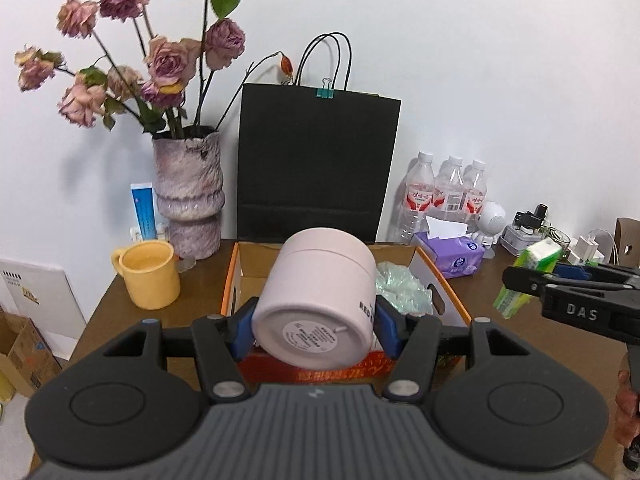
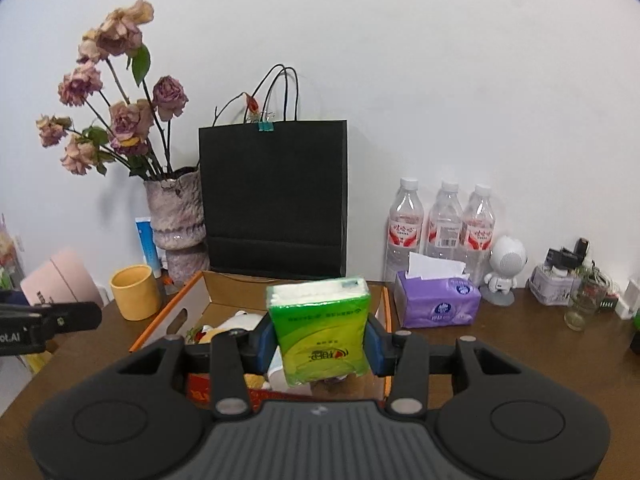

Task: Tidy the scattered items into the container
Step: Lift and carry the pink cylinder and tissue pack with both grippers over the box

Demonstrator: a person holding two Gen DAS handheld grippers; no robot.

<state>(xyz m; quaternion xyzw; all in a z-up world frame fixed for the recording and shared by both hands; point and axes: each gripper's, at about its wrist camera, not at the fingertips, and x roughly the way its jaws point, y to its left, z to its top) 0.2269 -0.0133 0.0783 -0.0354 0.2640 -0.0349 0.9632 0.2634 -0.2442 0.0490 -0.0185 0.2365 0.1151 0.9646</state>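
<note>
Jar (image 1: 316, 300) between the left gripper (image 1: 316, 324) jaws lies tilted, its long axis running away from the jaws toward the wall, its labelled round base facing the camera. It is pale pink and matte, with a lid seam near the far end and black print on one side. The jaws are clamped on its sides, above the open cardboard box (image 1: 440, 280). The right gripper (image 2: 320, 344) jaws are clamped on a green tissue pack (image 2: 320, 328), standing upright, long axis vertical, white tissue showing on top, over the same box (image 2: 188, 304).
</note>
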